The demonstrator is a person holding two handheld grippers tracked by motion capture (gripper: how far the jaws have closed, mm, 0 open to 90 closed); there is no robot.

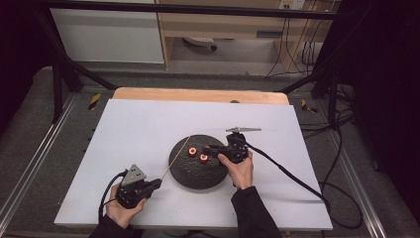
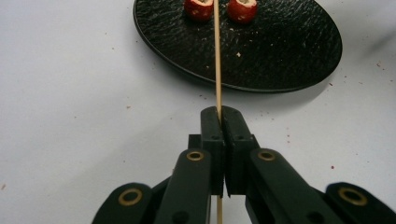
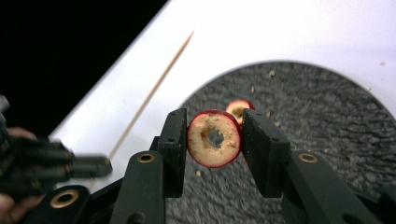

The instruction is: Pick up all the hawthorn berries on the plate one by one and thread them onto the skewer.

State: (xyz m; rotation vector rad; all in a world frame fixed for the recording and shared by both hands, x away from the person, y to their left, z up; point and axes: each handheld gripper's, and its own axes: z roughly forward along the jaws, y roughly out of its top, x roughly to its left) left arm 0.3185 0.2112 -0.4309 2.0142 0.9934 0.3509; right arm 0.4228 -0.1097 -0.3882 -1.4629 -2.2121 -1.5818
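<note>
A black round plate (image 1: 198, 173) lies mid-table on the white sheet. My left gripper (image 1: 157, 184) at the front left is shut on a thin wooden skewer (image 1: 176, 157), which points up across the plate's left rim. In the left gripper view the skewer (image 2: 217, 56) runs from the closed jaws (image 2: 219, 114) toward the plate (image 2: 280, 51). My right gripper (image 3: 214, 122) is shut on a red cored fruit piece (image 3: 214, 139), held just over the plate (image 3: 317, 121). A second fruit piece (image 3: 238, 107) lies on the plate behind it. From above, the right gripper (image 1: 206, 149) reaches leftward over the plate.
The white sheet (image 1: 148, 124) covers a wooden table whose far edge (image 1: 198, 94) shows. A black cable (image 1: 292, 178) trails right from the right gripper. Crumbs dot the plate. The left gripper (image 3: 93, 167) appears blurred at the left of the right gripper view.
</note>
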